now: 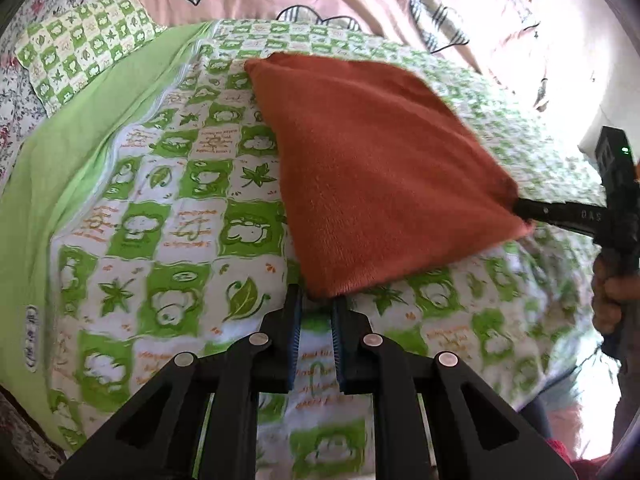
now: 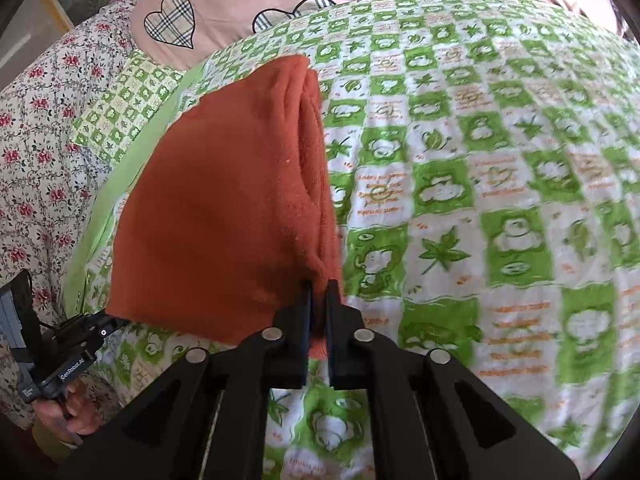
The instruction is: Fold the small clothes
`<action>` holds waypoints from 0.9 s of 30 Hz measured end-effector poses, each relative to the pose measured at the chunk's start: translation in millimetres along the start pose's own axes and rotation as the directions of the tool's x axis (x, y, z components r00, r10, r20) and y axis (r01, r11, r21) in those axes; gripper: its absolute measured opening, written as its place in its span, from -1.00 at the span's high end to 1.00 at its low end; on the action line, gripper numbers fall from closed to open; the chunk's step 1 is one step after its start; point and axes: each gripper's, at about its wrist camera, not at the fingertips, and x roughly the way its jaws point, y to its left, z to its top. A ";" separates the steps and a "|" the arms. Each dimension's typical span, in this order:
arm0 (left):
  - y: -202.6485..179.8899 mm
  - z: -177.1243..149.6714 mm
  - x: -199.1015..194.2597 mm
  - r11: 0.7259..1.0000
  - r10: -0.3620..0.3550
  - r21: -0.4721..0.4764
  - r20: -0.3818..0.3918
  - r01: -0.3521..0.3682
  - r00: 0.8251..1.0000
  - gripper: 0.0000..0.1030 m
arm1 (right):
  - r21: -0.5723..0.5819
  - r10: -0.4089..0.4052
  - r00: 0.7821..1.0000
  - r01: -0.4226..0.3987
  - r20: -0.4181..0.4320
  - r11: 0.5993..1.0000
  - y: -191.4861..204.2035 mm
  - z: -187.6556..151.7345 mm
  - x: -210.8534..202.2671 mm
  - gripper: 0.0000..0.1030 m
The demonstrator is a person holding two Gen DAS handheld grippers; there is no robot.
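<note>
Rust-orange cloth (image 1: 380,168), already doubled, lies on the bed (image 1: 168,184) at twelve to two o'clock. Left gripper (image 1: 316,300) and right gripper (image 2: 319,286), fingers clenched on its two near corners, likely to carry them over for another fold.

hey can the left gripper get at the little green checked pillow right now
Probably not yet. The left gripper is shut on a corner of the rust cloth, which the right gripper also holds. The pillow lies unobstructed, well beyond it.
</note>
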 end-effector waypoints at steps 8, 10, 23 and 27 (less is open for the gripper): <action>2.1 33.0 -31.8 0.995 -0.096 0.018 0.106 0.095 0.990 0.48 | 0.025 0.058 0.994 -0.061 0.097 0.998 6.1 50.6 -10.0 0.78; -2.5 44.5 -21.8 0.994 -0.107 0.018 0.105 0.106 0.989 0.48 | 0.026 0.100 0.991 -0.102 0.089 0.994 12.9 72.4 8.8 0.78; -8.1 67.1 31.8 0.973 -0.232 0.000 0.032 0.232 0.972 0.44 | -0.013 0.085 0.996 -0.085 0.029 0.996 22.3 133.7 75.1 0.79; -6.7 60.1 52.6 0.956 -0.291 -0.048 -0.016 0.290 0.957 0.45 | -0.030 0.037 0.997 -0.035 0.060 0.999 17.6 133.7 74.5 0.80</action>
